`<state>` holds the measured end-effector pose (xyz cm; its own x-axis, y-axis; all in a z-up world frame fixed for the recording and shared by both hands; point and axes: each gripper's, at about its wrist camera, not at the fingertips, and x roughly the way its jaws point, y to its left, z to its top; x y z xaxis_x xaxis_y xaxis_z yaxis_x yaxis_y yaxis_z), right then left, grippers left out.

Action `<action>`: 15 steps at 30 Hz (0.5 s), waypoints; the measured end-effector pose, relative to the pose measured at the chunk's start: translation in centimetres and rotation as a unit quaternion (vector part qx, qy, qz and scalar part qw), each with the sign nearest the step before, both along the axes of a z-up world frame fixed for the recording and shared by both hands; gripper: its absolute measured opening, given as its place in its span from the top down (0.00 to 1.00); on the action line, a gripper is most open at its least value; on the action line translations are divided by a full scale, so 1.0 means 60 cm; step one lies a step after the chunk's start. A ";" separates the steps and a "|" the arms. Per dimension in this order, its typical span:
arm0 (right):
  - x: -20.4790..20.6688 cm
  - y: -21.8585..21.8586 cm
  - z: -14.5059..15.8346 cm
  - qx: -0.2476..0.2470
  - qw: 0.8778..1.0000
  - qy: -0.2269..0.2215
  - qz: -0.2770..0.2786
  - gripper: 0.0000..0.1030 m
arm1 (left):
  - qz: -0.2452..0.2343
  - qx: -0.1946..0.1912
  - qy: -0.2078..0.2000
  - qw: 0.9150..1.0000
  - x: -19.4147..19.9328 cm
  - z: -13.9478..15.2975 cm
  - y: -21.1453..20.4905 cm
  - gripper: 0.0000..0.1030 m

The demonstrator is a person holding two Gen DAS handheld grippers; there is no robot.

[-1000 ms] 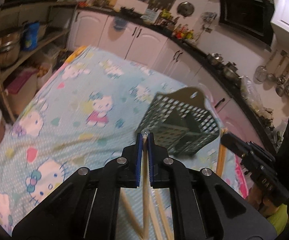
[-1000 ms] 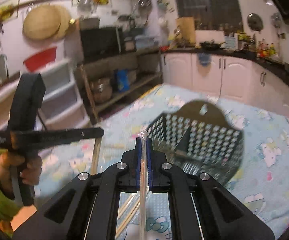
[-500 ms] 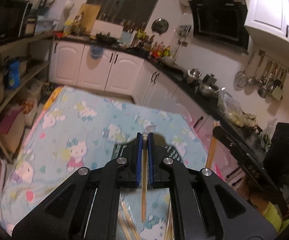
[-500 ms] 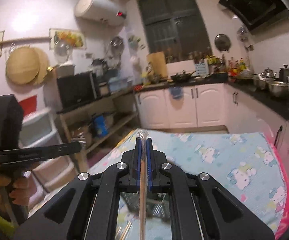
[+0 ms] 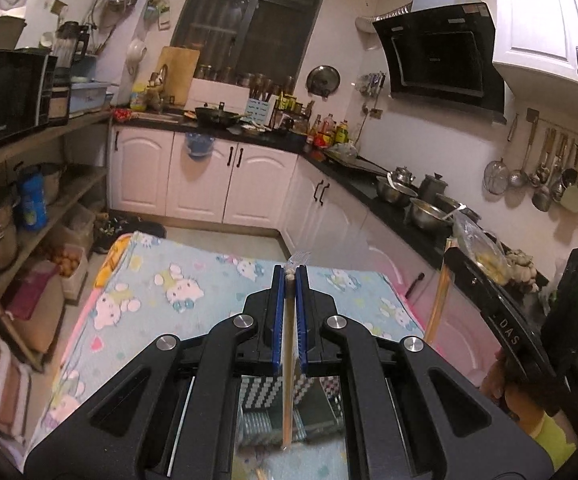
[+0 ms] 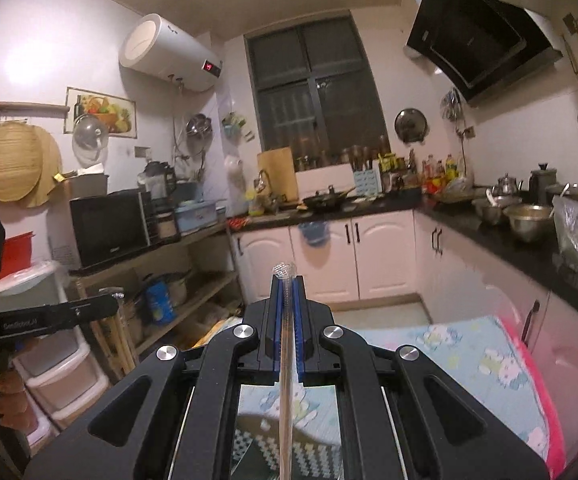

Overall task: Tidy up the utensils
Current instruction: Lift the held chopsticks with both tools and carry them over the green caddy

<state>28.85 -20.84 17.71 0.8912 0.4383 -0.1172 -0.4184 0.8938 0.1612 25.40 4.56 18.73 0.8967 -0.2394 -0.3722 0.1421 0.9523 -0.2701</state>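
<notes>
Left tool (image 5: 289,276) clamps a wooden chopstick (image 5: 287,392), right tool (image 6: 287,280) a clear stick (image 6: 285,400), both above the mesh basket (image 5: 265,408); next, lower and release.

I count 2 grippers: my left gripper (image 5: 290,276) pinches 1 wooden chopstick (image 5: 287,380), and my right gripper (image 6: 285,280) pinches 1 chopstick in a clear sleeve (image 6: 285,392). Below them sits 1 mesh basket (image 5: 261,404) on 1 cartoon-cat tablecloth (image 5: 161,280). In the right wrist view, 2 more wooden sticks (image 6: 123,344) hang beside the other gripper.
</notes>
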 end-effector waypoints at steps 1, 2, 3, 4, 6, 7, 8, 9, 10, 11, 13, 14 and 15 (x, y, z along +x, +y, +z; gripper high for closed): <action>0.007 0.002 0.000 -0.002 1.000 -0.004 -0.004 0.95 | 0.001 -0.002 -0.002 1.000 0.005 -0.001 0.000 0.99; 0.015 0.004 -0.002 -0.003 1.000 -0.006 -0.005 0.95 | 0.003 -0.002 -0.005 1.000 0.009 -0.003 -0.001 0.99; 0.019 0.006 -0.003 -0.004 1.000 -0.007 -0.007 0.95 | 0.006 0.001 -0.009 1.000 0.014 -0.006 -0.002 0.99; 0.026 0.010 -0.007 -0.005 1.000 -0.009 -0.010 0.95 | 0.008 0.002 -0.012 1.000 0.018 -0.009 -0.003 0.99; 0.037 0.015 -0.014 -0.007 1.000 -0.009 -0.010 0.95 | 0.011 0.006 -0.015 1.000 0.025 -0.018 -0.007 0.99; 0.043 0.018 -0.019 -0.010 1.000 -0.009 -0.012 0.95 | 0.013 0.008 -0.016 1.000 0.030 -0.020 -0.009 0.99; 0.050 0.020 -0.029 -0.011 1.000 -0.008 -0.012 0.95 | 0.014 0.012 -0.017 1.000 0.033 -0.025 -0.012 0.99; 0.054 0.023 -0.034 -0.012 1.000 -0.006 -0.013 0.95 | 0.015 0.017 -0.018 1.000 0.037 -0.034 -0.015 0.99; 0.057 0.026 -0.042 -0.014 1.000 -0.003 -0.015 0.95 | 0.015 0.019 -0.018 1.000 0.041 -0.038 -0.016 0.99; 0.062 0.025 -0.054 -0.015 1.000 0.000 -0.016 0.95 | 0.015 0.021 -0.016 1.000 0.044 -0.046 -0.018 0.99; 0.072 0.026 -0.070 -0.019 1.000 0.007 -0.020 0.95 | 0.016 0.023 -0.014 1.000 0.051 -0.060 -0.019 0.99; 0.075 0.027 -0.076 -0.019 1.000 0.010 -0.022 0.95 | 0.018 0.022 -0.011 1.000 0.054 -0.068 -0.018 0.99; 0.079 0.025 -0.088 -0.018 0.999 0.015 -0.024 0.95 | 0.017 0.021 -0.009 1.000 0.056 -0.074 -0.016 0.99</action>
